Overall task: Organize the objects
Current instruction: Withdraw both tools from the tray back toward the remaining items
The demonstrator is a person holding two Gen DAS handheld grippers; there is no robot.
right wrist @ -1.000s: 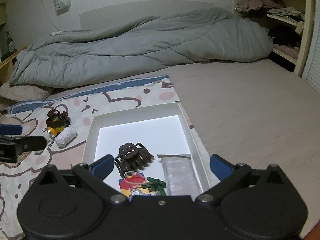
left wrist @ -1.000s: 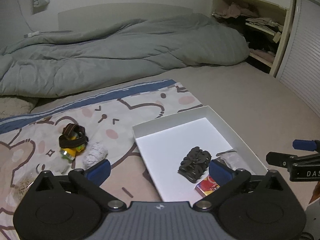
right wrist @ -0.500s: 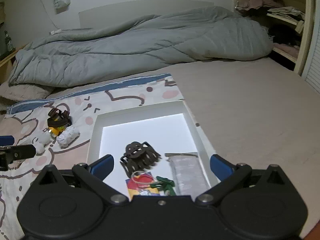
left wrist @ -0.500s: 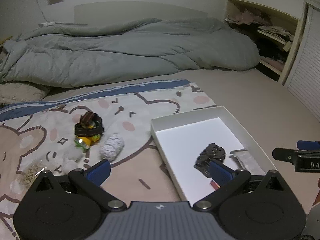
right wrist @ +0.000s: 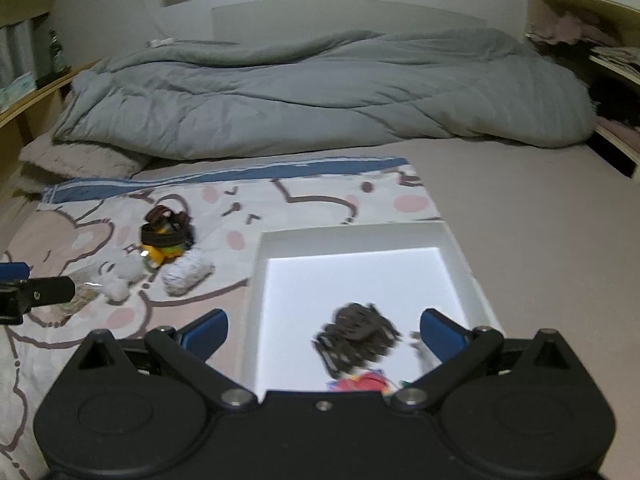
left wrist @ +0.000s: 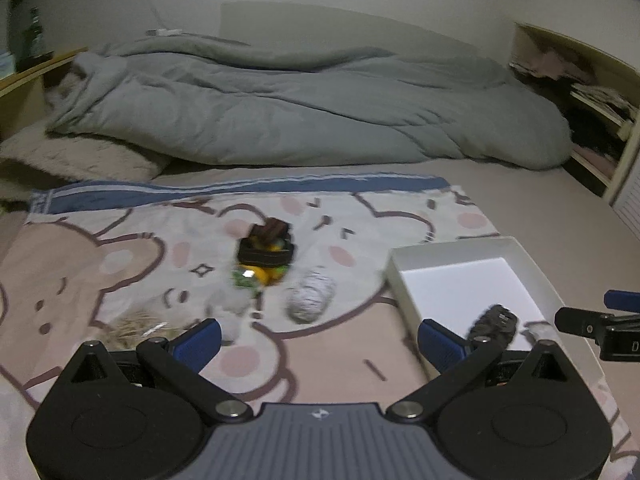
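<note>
Lying in the one white tray [right wrist: 460,248] are one dark hair claw [right wrist: 358,338] and one red packet [right wrist: 360,383], while left of the tray on the cartoon blanket [left wrist: 120,248] sit one brown headband [left wrist: 266,250] and one white yarn ball [left wrist: 310,298], both the left hand-held gripper [left wrist: 320,340] and the right hand-held gripper [right wrist: 324,332] spread apart, empty.

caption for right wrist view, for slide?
Open right tool over white box holding a hair clip; loose items wait on cartoon blanket.
</note>
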